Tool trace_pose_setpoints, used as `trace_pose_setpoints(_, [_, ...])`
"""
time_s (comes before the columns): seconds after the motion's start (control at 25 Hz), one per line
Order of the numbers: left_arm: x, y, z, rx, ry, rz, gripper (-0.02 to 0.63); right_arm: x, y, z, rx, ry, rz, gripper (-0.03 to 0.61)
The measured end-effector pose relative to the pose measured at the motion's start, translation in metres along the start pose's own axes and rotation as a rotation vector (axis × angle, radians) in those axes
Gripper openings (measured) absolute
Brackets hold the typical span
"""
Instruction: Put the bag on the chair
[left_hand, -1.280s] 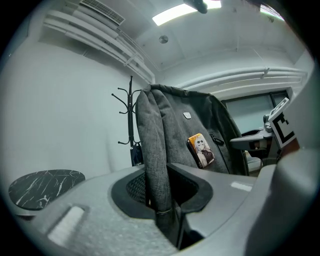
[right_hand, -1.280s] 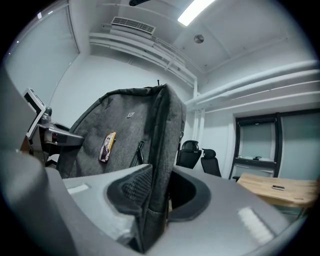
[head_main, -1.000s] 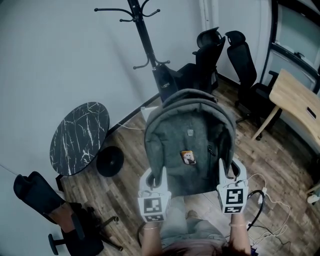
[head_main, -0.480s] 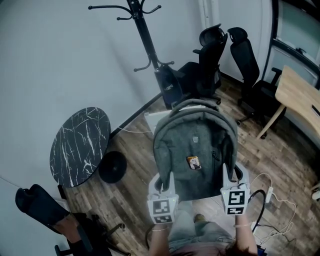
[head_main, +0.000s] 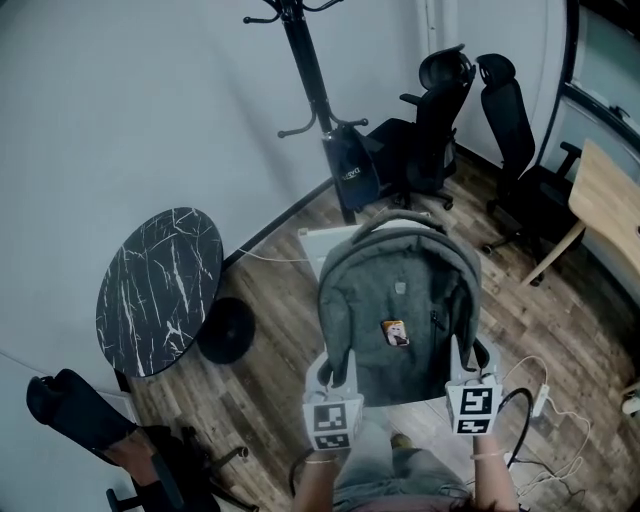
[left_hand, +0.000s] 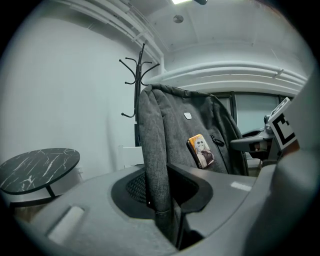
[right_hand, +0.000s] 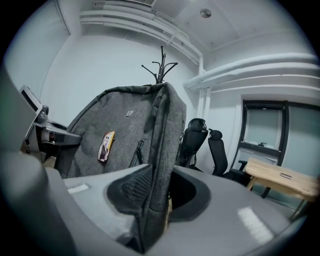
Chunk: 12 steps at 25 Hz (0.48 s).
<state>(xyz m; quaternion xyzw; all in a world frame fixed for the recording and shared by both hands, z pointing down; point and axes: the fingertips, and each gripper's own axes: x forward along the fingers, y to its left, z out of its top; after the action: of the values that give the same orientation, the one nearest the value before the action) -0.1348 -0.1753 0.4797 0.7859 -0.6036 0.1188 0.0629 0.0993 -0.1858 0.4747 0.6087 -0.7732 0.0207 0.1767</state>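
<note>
Head view: a grey bag (head_main: 400, 300) hangs upright above the floor (head_main: 285, 300), short of the black chairs (head_main: 440, 130), between left gripper (head_main: 338, 365) and right gripper (head_main: 470, 355). Left gripper view: jaws clamp its side edge. Right gripper view: likewise, opposite edge. Soft fabric probably sags; padded seams look the surest hold.

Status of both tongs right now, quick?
Left tongs: closed, holding one side edge of the grey fabric backpack.
Right tongs: closed, holding the backpack's other side edge.

Bare floor (head_main: 275, 310) lies open ahead. A round table (head_main: 160, 290) crowds the left. Coat stand (head_main: 310, 70) and black chairs (head_main: 440, 110) block beyond.
</note>
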Motion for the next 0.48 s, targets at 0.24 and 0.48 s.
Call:
trace_pose_setpoints(0.24, [0.027,0.014,-0.02,0.012,0.042,-0.01,0.08,0.035,0.008,-0.021,0.01,0.05,0.031,0.092])
trace_pose_setpoints(0.48, [0.057,0.027,-0.045,-0.005,0.098,-0.025,0.08,0.071,0.016,-0.042,0.012,0.103,0.058,0.092])
